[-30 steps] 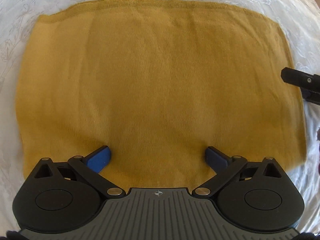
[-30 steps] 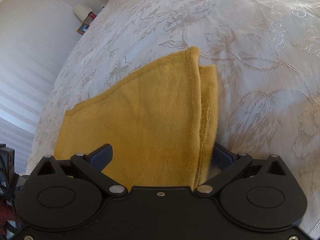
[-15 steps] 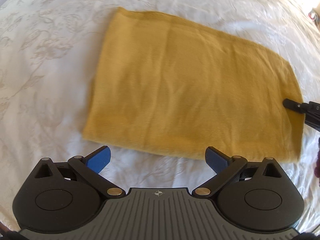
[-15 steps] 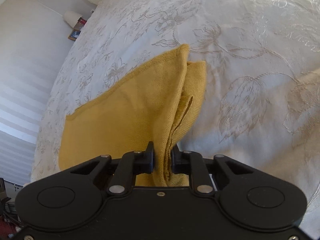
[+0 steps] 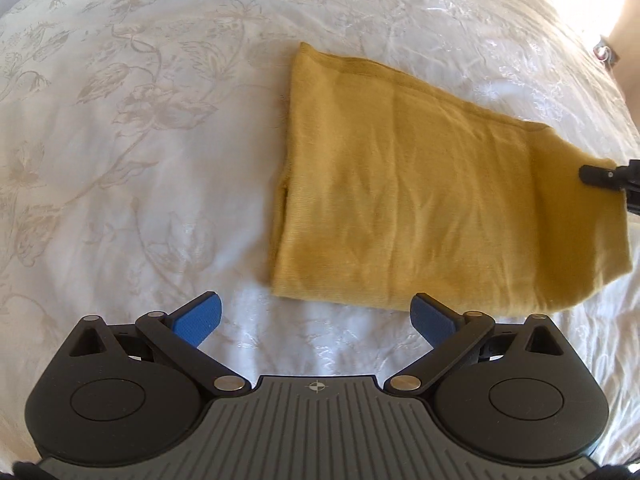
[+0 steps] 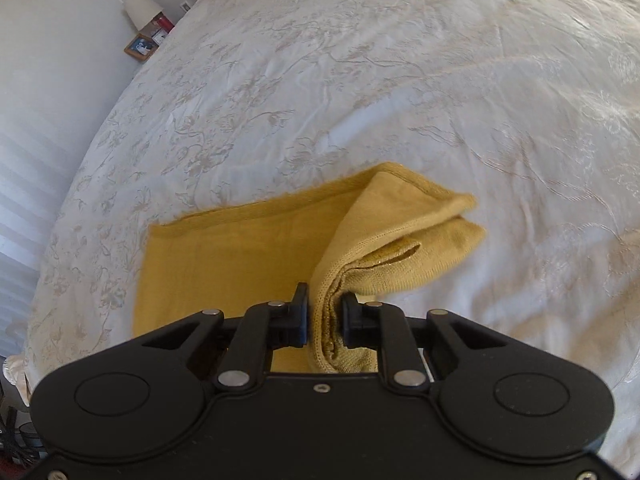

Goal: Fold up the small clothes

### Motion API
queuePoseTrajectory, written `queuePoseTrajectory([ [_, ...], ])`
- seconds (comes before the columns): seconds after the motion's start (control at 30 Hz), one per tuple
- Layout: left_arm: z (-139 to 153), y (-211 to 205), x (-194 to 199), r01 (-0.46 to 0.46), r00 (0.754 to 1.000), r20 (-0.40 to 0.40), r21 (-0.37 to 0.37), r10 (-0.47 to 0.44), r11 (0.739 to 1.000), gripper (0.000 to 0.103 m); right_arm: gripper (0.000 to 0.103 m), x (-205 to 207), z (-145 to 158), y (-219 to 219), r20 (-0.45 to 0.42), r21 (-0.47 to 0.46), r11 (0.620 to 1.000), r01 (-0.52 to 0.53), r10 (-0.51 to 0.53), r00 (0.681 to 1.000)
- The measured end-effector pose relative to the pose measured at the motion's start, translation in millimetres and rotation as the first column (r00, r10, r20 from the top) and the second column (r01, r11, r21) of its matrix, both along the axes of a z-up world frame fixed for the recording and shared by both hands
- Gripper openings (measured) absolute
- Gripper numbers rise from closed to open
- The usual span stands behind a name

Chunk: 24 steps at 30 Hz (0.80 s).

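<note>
A folded mustard-yellow knit garment point(image 5: 420, 208) lies on a white embroidered bedspread point(image 5: 140, 140). My left gripper point(image 5: 316, 316) hangs open above the bedspread, just off the garment's near left corner, with nothing between its blue pads. My right gripper point(image 6: 325, 316) is shut on the garment's point(image 6: 224, 256) right-hand edge, and the bunched layers rise off the bed between its black fingers. In the left wrist view the right gripper's fingertip point(image 5: 600, 174) shows at the far right, pinching that lifted end.
The bedspread point(image 6: 400, 80) spreads wide around the garment. Beyond the bed's far left edge stand a white lamp point(image 6: 142, 8), a small picture frame point(image 6: 140, 46) and a pale wall.
My right gripper closed on the garment's right edge and lifted it off the bed. My left gripper drew back and to the left, off the garment, staying open.
</note>
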<state>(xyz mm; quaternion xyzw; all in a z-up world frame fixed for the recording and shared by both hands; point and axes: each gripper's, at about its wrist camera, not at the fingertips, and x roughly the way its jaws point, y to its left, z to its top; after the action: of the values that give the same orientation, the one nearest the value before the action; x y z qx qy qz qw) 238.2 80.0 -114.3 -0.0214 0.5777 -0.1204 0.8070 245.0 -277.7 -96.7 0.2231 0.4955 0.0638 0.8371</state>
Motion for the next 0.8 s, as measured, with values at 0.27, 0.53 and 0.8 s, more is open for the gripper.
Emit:
queuePoseTrajectory([
  [0.27, 3.8, 57.0, 8.0, -0.008, 1.0, 0.007, -0.023, 0.008, 1.0, 0.102, 0.024, 24.6, 7.9, 82.8, 0.008, 0.026, 0.998, -0.053, 0.053, 0.999],
  [0.53, 2.5, 102.3, 16.4, -0.015, 1.0, 0.003, -0.013, 0.016, 1.0, 0.102, 0.023, 43.1, -10.5, 158.7, -0.032, -0.043, 0.995, -0.089, 0.088, 0.996],
  [0.8, 6.8, 117.7, 27.0, -0.027, 0.999, 0.04, -0.062, 0.03, 0.998, 0.102, 0.023, 51.8, -20.0, 207.8, -0.049, -0.188, 0.977, -0.099, 0.091, 0.995],
])
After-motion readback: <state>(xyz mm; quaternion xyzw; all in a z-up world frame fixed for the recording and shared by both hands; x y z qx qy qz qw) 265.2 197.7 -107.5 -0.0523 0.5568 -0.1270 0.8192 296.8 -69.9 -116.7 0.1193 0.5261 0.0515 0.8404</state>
